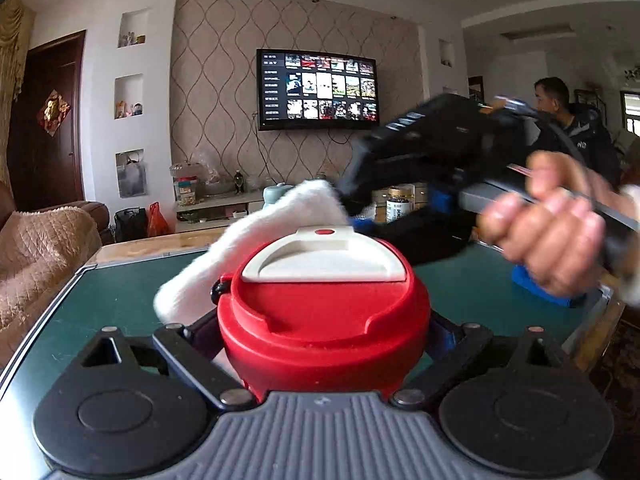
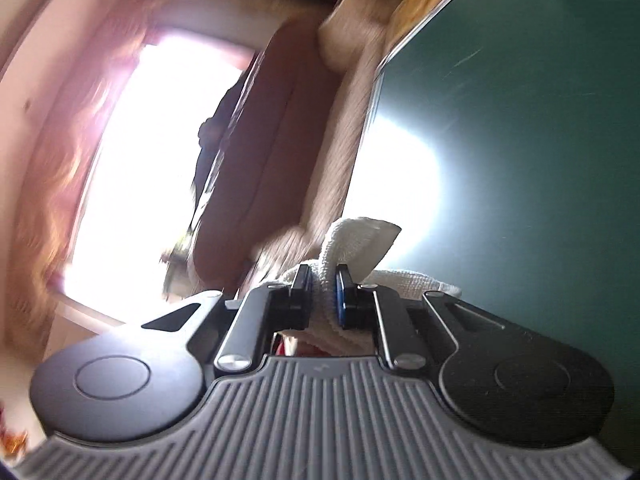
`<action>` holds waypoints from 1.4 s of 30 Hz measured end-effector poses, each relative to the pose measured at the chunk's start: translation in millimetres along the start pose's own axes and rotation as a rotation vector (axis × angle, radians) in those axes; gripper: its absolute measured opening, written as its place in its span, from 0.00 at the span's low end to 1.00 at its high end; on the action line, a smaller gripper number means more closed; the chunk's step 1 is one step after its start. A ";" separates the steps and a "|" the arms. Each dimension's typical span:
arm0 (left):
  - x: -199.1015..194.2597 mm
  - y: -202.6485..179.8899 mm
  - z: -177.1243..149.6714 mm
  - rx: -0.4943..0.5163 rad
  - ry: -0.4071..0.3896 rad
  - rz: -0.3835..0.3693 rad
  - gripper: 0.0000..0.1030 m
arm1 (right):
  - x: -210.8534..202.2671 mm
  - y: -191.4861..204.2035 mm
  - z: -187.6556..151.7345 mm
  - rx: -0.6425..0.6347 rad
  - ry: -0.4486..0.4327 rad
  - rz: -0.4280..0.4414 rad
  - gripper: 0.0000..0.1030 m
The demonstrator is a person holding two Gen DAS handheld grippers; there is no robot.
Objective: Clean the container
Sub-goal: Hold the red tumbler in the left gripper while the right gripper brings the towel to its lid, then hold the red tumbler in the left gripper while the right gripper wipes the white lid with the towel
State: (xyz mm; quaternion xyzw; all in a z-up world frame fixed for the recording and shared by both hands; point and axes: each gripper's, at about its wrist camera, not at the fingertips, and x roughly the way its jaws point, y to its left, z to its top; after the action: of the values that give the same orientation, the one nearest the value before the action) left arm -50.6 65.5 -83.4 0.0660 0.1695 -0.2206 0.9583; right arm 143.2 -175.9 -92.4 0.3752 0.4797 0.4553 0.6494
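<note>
Wiping step: left hand-held gripper (image 1: 324, 344) grasps red container (image 1: 320, 320); right hand-held gripper (image 2: 323, 296), clenched on white cloth (image 2: 352, 240), should next sweep the lid (image 1: 320, 258).

A lit television (image 1: 318, 89) hangs on the patterned wall, a man (image 1: 570, 120) seated right, a quilted sofa (image 1: 40, 256) left.

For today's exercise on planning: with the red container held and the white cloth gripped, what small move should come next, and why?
Probably sweep the white cloth across the lid. The left gripper clamps the red container; the right gripper pinches the cloth, draped at the lid's far-left side.
</note>
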 end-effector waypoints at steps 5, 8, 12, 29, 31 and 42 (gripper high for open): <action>5.1 -0.7 2.4 0.016 0.012 -0.012 0.94 | 36.2 35.4 20.8 -0.207 0.181 -0.073 0.15; 11.4 0.4 4.7 0.015 0.021 -0.006 0.94 | 57.0 59.7 21.7 -0.339 0.264 -0.155 0.15; 13.4 0.5 7.1 -0.003 0.030 0.002 0.94 | 64.5 82.1 10.4 -0.479 0.291 -0.270 0.15; 13.2 11.8 15.9 -0.047 0.018 0.038 0.94 | -66.1 53.9 -64.1 -0.229 -0.116 -0.261 0.11; 13.5 9.6 16.8 -0.031 0.023 0.047 0.94 | -67.5 58.9 -77.0 -0.247 -0.127 -0.268 0.11; 9.1 14.1 16.6 -0.038 0.036 0.079 0.90 | -37.9 92.2 -89.7 -0.378 0.004 -0.281 0.11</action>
State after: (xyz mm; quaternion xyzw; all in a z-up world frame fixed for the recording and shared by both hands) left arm -31.7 71.2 -70.5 0.0585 0.1883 -0.1780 0.9641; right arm 30.6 -179.4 -19.7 0.1756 0.4346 0.4431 0.7642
